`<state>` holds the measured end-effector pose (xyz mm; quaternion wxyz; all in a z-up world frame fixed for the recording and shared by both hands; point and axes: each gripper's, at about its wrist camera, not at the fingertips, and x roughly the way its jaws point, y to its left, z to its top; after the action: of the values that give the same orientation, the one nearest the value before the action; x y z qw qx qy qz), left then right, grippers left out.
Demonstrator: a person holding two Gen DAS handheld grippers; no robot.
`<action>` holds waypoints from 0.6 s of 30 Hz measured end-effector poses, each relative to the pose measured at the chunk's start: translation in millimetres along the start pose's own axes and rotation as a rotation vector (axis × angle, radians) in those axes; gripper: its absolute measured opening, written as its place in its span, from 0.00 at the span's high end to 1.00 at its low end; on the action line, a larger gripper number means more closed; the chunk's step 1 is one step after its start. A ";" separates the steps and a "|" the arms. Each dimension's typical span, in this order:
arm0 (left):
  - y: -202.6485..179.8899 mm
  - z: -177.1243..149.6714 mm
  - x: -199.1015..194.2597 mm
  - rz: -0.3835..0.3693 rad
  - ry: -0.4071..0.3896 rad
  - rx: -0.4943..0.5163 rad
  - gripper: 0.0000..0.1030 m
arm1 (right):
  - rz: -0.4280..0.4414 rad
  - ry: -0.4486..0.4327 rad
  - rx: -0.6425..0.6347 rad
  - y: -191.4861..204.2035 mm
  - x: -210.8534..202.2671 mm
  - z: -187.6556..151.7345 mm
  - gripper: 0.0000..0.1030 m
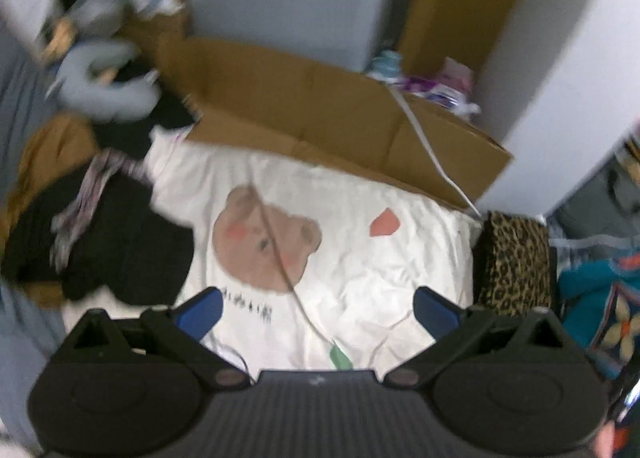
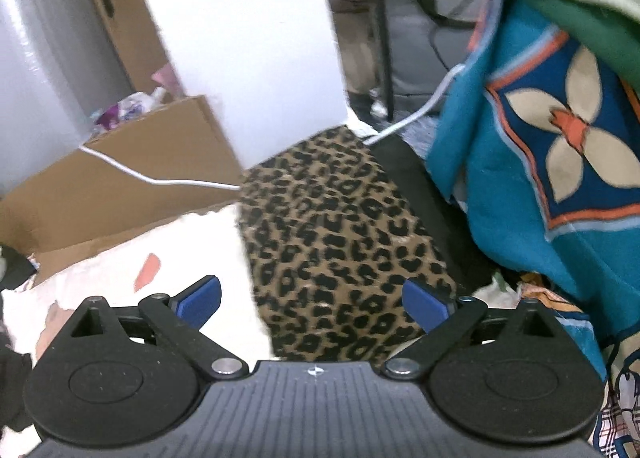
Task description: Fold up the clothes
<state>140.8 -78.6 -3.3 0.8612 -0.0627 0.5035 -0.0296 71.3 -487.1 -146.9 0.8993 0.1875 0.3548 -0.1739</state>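
A white garment (image 1: 360, 258) with a brown bear print lies spread flat in the left wrist view; a thin cord crosses it. My left gripper (image 1: 318, 312) hovers open above its near part, nothing between the blue fingertips (image 1: 202, 310). To the right lies a folded leopard-print cloth (image 1: 514, 262). In the right wrist view my right gripper (image 2: 312, 302) stands open over the leopard-print cloth (image 2: 336, 242), with the white garment's edge (image 2: 168, 278) at its left. A teal patterned cloth (image 2: 540, 138) hangs at the right.
A flattened cardboard box (image 1: 320, 114) lies behind the white garment, with a white cable (image 1: 432, 146) over it. Dark clothes (image 1: 100, 250) are piled at the left. A white panel (image 2: 248, 42) rises behind the leopard cloth. Grey bags (image 2: 420, 42) sit under a table beyond.
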 end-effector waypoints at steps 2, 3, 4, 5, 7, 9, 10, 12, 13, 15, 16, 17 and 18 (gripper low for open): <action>1.3 -1.8 -2.5 0.012 0.007 0.000 0.01 | 0.014 0.003 -0.019 13.0 -6.8 5.0 0.03; 1.9 -2.7 -3.7 0.019 0.010 0.000 0.01 | 0.018 0.006 -0.029 20.0 -9.5 7.2 0.03; 2.5 -3.5 -4.9 0.025 0.014 0.001 0.01 | 0.024 0.010 -0.039 27.7 -12.9 9.6 0.03; 3.2 -4.4 -6.2 0.031 0.017 0.001 0.01 | 0.033 0.013 -0.048 35.1 -16.6 12.1 0.03; 4.4 -6.2 -8.7 0.044 0.024 0.001 0.01 | 0.037 0.019 -0.057 47.4 -26.8 18.3 0.03; 5.7 -8.0 -11.1 0.056 0.031 0.002 0.01 | 0.053 0.023 -0.048 58.0 -40.2 25.2 0.03; 6.3 -8.9 -12.4 0.062 0.035 0.002 0.01 | 0.066 0.024 -0.037 62.6 -48.2 28.9 0.03; 8.1 -8.2 -16.3 0.067 0.042 -0.008 0.01 | 0.091 0.027 -0.012 71.6 -64.1 36.2 0.03; 9.6 -7.2 -20.5 0.064 0.035 -0.019 0.01 | 0.099 0.028 0.008 75.0 -71.5 38.9 0.03; 8.4 -5.3 -25.3 0.065 0.026 -0.014 0.01 | 0.100 0.033 0.023 85.4 -88.9 44.7 0.03; 8.0 -4.5 -27.6 0.063 0.023 -0.009 0.01 | 0.101 0.037 0.013 91.6 -98.0 46.7 0.03; 8.1 -3.9 -30.5 0.053 0.025 -0.012 0.01 | 0.102 0.041 0.003 97.8 -107.1 48.6 0.03; 8.8 -3.9 -33.4 0.044 0.026 -0.020 0.01 | 0.103 0.045 -0.006 104.1 -116.3 50.6 0.03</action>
<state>120.9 -66.4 22.4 0.8545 -0.0597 0.5160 -0.0066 66.7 -399.1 -8.6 0.8993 0.2066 0.3656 -0.1221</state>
